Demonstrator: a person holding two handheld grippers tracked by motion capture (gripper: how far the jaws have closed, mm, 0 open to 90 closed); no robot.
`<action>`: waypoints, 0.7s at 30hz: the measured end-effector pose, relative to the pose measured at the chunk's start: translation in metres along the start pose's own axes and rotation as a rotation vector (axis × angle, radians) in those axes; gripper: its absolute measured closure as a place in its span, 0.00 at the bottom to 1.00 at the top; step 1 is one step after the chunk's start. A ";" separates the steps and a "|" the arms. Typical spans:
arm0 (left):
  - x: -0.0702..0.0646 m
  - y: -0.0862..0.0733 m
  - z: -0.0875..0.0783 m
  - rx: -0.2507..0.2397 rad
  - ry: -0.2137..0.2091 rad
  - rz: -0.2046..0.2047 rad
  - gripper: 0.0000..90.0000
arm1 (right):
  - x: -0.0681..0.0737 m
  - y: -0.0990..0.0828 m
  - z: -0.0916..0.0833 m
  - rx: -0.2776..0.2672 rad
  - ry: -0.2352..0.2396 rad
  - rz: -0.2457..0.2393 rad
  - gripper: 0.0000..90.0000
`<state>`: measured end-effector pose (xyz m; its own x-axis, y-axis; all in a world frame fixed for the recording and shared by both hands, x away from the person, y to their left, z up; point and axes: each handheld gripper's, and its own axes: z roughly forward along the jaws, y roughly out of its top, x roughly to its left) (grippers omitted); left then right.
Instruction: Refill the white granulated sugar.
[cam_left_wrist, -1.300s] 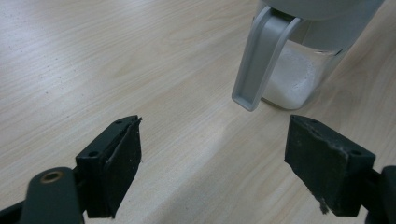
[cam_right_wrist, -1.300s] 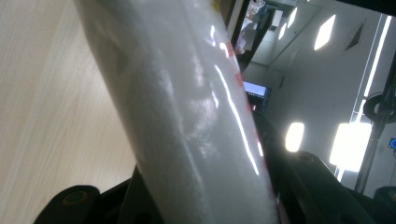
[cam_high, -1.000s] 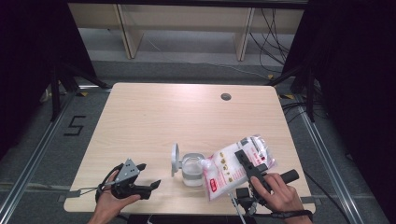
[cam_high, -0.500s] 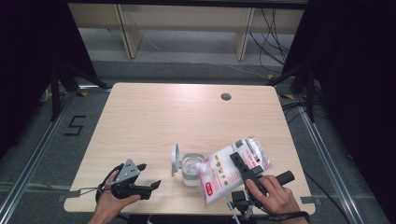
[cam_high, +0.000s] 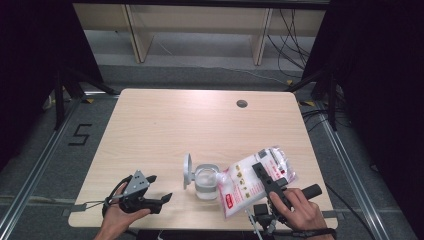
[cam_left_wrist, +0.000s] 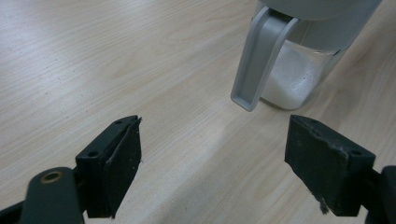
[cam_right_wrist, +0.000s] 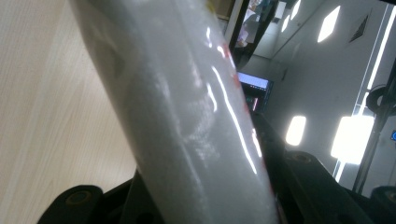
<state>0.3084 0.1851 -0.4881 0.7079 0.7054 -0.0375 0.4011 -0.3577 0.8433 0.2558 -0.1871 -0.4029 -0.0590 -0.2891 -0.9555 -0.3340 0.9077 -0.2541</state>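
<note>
From above, the right gripper (cam_high: 265, 176) clamps a clear plastic bag of white powder with red print (cam_high: 250, 186), tilted over a glass jar with a grey flip lid (cam_high: 202, 179) near the wooden table's (cam_high: 200, 125) front edge — the left gripper's own view shows its jaws wide, empty, just short of that jar (cam_left_wrist: 299, 56) — and the right gripper's view has the bag (cam_right_wrist: 187, 121) pinched between its jaws.

Wood table (cam_high: 165, 130) w/ clear jar (cam_high: 206, 182) standing near front edge.

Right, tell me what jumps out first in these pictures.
The white plastic bag with red print, clamped in the right gripper and tilted with its corner over the open clear jar near the table's front edge. The left gripper, jaws open, rests idle left of the jar.
</note>
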 end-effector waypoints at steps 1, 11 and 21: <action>0.000 0.000 0.000 0.000 0.000 0.002 0.20 | 0.001 0.001 -0.001 0.006 0.006 0.009 0.75; -0.001 0.000 0.000 0.001 0.004 -0.011 0.20 | -0.002 0.008 0.006 -0.022 0.004 0.001 0.75; 0.000 0.000 0.000 0.001 0.003 0.000 0.20 | 0.000 -0.001 0.001 0.016 0.018 0.007 0.76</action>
<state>0.3083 0.1855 -0.4877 0.7064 0.7069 -0.0357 0.4011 -0.3583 0.8430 0.2576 -0.1878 -0.4026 -0.0781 -0.2880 -0.9544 -0.3182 0.9145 -0.2499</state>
